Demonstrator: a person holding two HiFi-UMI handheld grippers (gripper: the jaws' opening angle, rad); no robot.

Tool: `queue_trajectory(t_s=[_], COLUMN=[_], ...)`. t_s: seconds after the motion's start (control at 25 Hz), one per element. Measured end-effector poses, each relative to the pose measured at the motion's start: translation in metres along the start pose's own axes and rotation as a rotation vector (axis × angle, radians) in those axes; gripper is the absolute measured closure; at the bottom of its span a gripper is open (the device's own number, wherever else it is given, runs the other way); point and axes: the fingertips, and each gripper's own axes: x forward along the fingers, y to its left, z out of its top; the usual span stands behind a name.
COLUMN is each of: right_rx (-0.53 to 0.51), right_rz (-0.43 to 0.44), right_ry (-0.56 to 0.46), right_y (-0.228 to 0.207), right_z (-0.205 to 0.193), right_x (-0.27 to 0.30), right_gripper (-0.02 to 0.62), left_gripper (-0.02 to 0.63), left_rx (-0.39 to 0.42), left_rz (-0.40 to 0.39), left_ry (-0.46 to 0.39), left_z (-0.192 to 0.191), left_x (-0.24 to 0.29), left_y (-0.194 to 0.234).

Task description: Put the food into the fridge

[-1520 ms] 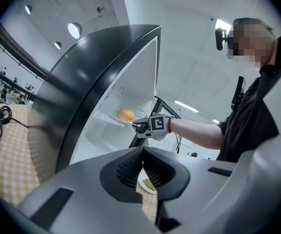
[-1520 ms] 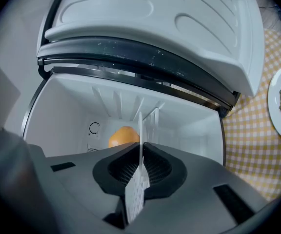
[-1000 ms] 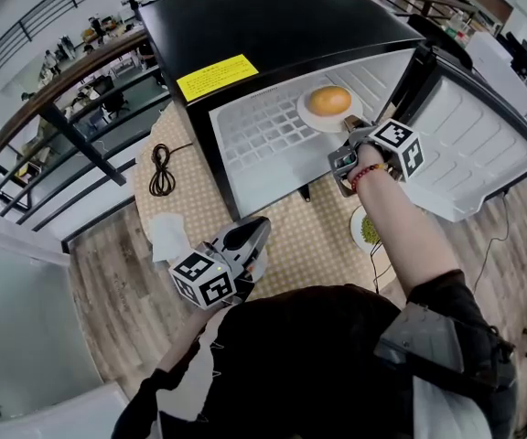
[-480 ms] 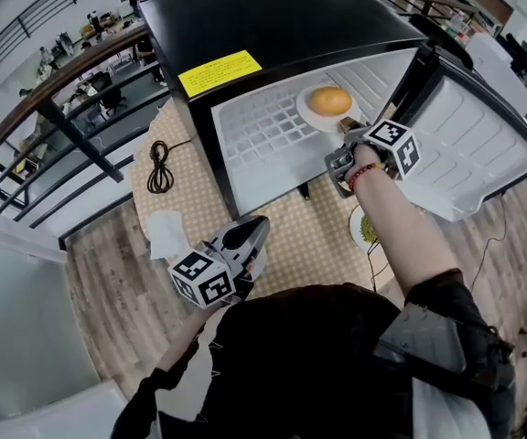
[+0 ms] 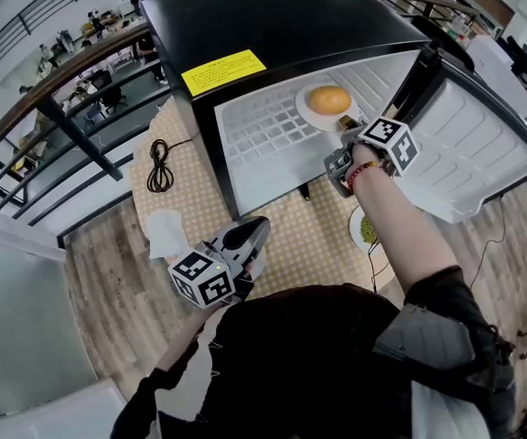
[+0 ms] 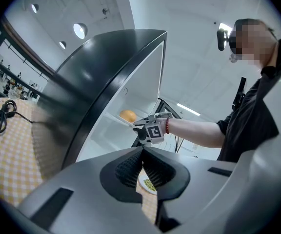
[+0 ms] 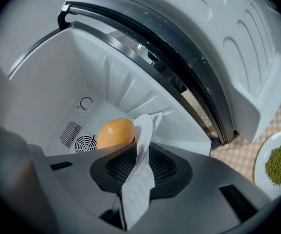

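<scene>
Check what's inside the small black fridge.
A round white plate carrying an orange bun-like food sits on the white grid shelf. The space under that shelf is covered and cannot be seen.

Grey-brown wood-plank floor point(image 5: 108, 277) surrounds the checkered tabletop point(image 5: 309, 236). A wooden handrail point(image 5: 62, 78) on dark metal bars point(image 5: 71, 140) overlooks distant desks point(image 5: 99, 91). Round lights point(image 6: 80, 30) dot the white ceiling point(image 6: 194, 43).

Your right arm point(image 5: 393, 231) reaches to the fridge point(image 5: 282, 26). Your right gripper point(image 5: 349, 135) tilts slightly down at its opening, jaws just opening, with the plate point(image 5: 302, 108) rim between them. Your left gripper point(image 5: 260, 226) is level, well short of the fridge, with its jaws together and empty.
</scene>
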Motion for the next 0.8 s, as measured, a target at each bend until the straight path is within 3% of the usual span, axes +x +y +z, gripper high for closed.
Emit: queue_trajectory(t_s=[0.8], right_rx=[-0.303], right_rz=[-0.032], right_ry=[-0.01], right_y=[0.008], right_z=[0.0055], right_x=[0.007], right_gripper=[0.505], left_gripper=[0.592], left_rx=[-0.016], left_rz=[-0.01], left_ry=[0.0], left_z=[-0.0029], left_x=[0.0014], left_y=[0.0013])
